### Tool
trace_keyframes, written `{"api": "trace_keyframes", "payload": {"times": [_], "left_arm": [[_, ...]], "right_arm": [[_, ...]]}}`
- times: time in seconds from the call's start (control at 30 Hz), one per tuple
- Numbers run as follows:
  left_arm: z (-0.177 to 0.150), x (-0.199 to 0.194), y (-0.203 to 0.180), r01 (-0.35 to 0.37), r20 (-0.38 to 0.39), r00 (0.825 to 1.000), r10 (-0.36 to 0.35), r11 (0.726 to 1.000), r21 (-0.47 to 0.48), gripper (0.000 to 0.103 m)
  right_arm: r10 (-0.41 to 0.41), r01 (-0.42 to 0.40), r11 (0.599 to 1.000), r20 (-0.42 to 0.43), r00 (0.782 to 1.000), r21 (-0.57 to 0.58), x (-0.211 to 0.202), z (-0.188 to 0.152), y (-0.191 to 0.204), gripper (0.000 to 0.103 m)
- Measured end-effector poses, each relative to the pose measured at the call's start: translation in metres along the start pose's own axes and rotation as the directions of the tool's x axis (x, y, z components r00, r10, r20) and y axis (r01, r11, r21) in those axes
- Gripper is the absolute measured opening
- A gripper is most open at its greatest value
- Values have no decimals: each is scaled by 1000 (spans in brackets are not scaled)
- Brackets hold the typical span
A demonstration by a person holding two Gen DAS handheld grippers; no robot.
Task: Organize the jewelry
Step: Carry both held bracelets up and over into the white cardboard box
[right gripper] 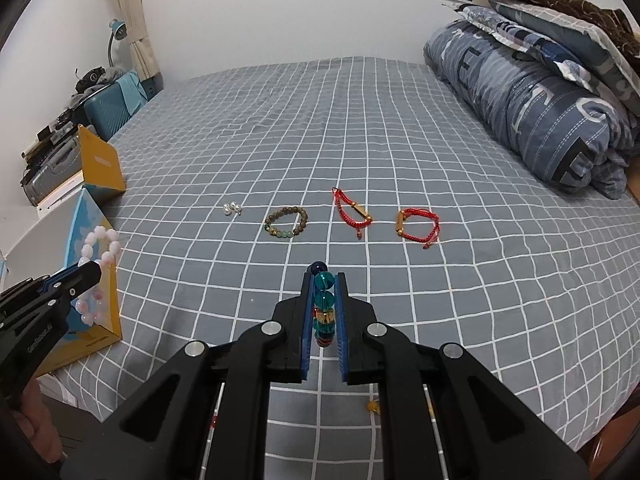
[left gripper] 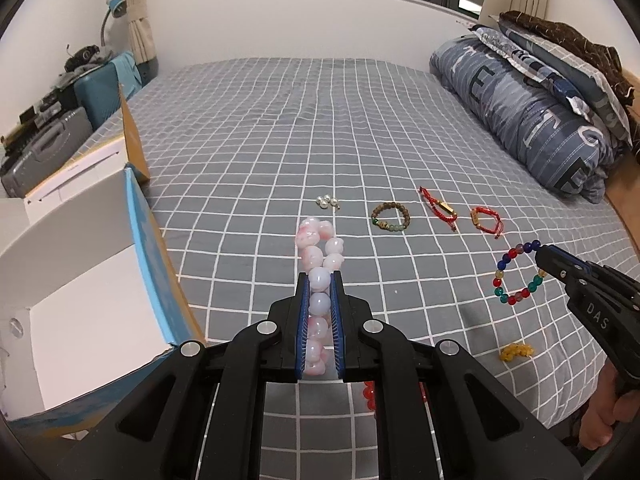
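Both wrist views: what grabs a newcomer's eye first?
Each claw is shut on a bead bracelet: the left claw on a pink bracelet, the right claw on a multicolored bracelet. Beyond, four more pieces lie in a row on the checked bedsheet, an open box at left.

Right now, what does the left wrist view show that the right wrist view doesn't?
Only the left wrist view: the whole multicolored bead bracelet hanging from the right tool, and the open box's white inside. Only the right wrist view: the pink bead bracelet as a full loop in the left tool. Both: pearl earrings, brown bead bracelet, two red cord bracelets.
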State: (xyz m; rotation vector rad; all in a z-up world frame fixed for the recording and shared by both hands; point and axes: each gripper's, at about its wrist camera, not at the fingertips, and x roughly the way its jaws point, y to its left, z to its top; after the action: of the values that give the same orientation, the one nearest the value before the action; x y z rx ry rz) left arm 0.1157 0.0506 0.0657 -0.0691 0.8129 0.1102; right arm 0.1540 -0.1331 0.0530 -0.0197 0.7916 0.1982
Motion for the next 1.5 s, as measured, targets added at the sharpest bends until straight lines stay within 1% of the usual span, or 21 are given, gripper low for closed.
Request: {"api": "trace_keyframes", "payload": {"times": [0.27,0.43,0.63,0.7,0.83,1.0,1.1,1.23,1.37,1.5], "left_arm": [[-1,-9,5,-1,13,1000,1,1000,-13,10],[-2,-13,15,-16,23,1000,17,999,-27,10],[0,-25,33,-32,50,998,35,998,-62,10],[1,-32,40,-35,67,997,40,996,-76,10],[0,-51,59,-89,110,989,102,989,-120,10],[-3,-69,90,-114,128,982,136,979,-168,10],[-6,-75,112,-141,119,979,167,970,-200,10],[-14,-80,143,-183,97,972,212,953,-241,10],[-22,-83,168,-218,77,966,246,938,-268,10],[-32,-87,192,-241,61,961,270,924,-296,10]], "right_arm": [[-5,5,1000,7,1000,7,-5,-1,-2,9],[-16,16,1000,15,1000,-11,-3,3,6,9],[-10,11,999,23,1000,-30,2,14,26,9],[-1,2,999,27,1000,-40,3,18,38,9],[26,-24,997,37,999,-68,3,28,65,9],[91,-85,989,41,995,-121,4,37,113,9],[144,-137,979,33,989,-149,3,40,141,9],[196,-186,963,35,980,-194,2,42,184,9],[237,-224,949,33,971,-222,4,39,220,9],[265,-250,940,37,963,-230,4,37,245,9]]}}
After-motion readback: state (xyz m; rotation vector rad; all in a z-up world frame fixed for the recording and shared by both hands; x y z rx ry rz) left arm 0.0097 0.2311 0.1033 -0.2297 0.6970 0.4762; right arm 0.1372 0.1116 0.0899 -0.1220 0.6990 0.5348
